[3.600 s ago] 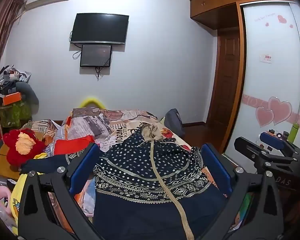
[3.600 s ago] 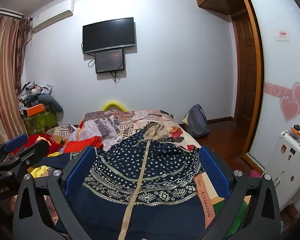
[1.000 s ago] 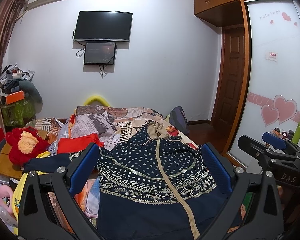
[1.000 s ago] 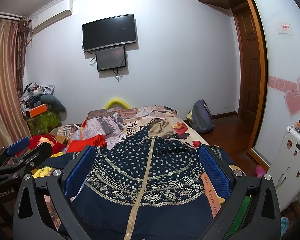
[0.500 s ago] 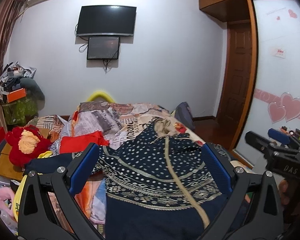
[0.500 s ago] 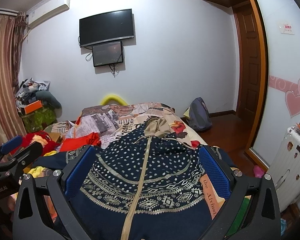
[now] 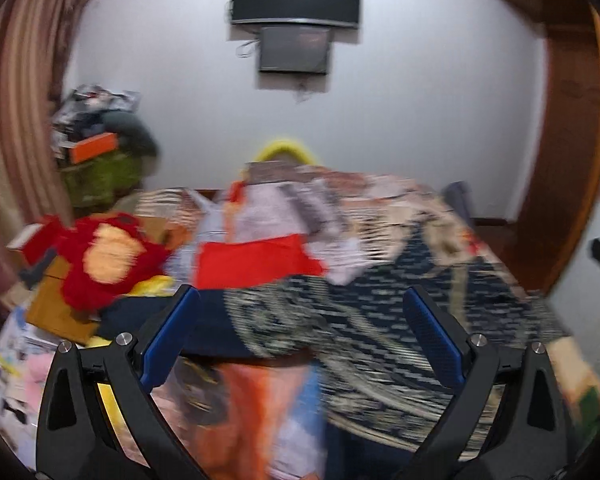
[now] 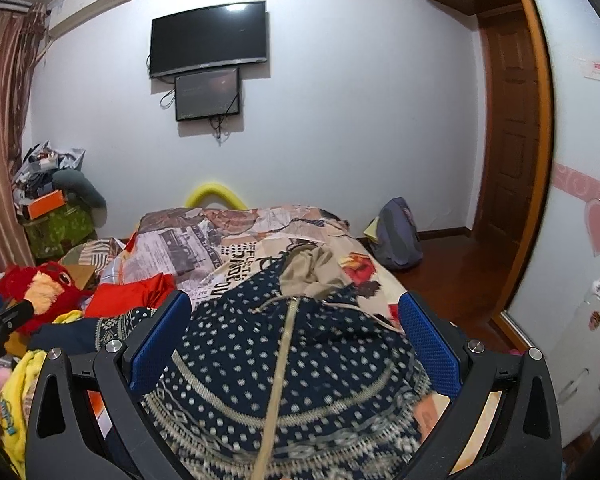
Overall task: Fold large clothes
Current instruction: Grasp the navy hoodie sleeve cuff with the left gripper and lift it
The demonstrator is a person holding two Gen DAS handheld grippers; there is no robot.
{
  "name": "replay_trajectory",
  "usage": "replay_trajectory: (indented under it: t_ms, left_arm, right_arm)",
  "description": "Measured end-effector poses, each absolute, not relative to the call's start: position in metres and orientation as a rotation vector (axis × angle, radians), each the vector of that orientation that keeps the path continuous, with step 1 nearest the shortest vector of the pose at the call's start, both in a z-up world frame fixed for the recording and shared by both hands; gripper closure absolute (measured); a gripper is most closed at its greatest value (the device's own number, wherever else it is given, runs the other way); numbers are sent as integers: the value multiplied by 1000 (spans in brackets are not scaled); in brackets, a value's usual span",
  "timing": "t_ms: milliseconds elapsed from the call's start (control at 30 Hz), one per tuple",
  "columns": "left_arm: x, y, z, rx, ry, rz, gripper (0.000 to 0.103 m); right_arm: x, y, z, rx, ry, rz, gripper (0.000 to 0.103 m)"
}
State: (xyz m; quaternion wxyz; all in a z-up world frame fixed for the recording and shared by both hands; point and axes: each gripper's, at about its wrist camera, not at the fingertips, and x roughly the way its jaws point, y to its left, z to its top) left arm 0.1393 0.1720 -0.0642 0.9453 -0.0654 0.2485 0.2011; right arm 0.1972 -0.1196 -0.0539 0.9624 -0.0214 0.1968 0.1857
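Swinging fast to its left since a moment ago (its view is blurry), the left gripper [image 7: 300, 328] gapes like the right gripper [image 8: 294, 338], both holding nothing above the soft, floppy blue dress [image 8: 284, 368] spread on the bed [image 8: 260, 236]; grab a hem corner.

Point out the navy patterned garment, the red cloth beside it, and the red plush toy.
navy patterned garment [image 8: 300, 360], right wrist view, on its dotted front beside the zip.
red cloth [image 8: 130, 294], right wrist view, on its flat middle.
red plush toy [image 8: 50, 284], right wrist view, on its red head.
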Motion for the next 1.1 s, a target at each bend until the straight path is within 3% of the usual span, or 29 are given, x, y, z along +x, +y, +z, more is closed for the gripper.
replay_trajectory:
  t_ms: [200,500,733,1033,1100]
  left_arm:
    - [162,250,-107,-224,643,401,0]
    - [159,369,-200,-621,886,434,1]
    - [134,435,-251,-993,869,394,14]
    - [132,494,-278,-1144,778,429,29]
    - [139,503,-286,-1131,804,457,41]
  right_arm:
    - [237,-75,-82,-143,490,405,0]
    - [279,-15,-133,-325,660,499,0]
    - [303,11,-153,-324,754,549,1]
    - [312,20,-161,-299,797,556,1]
    - [310,20,-162,-313,796,546,1]
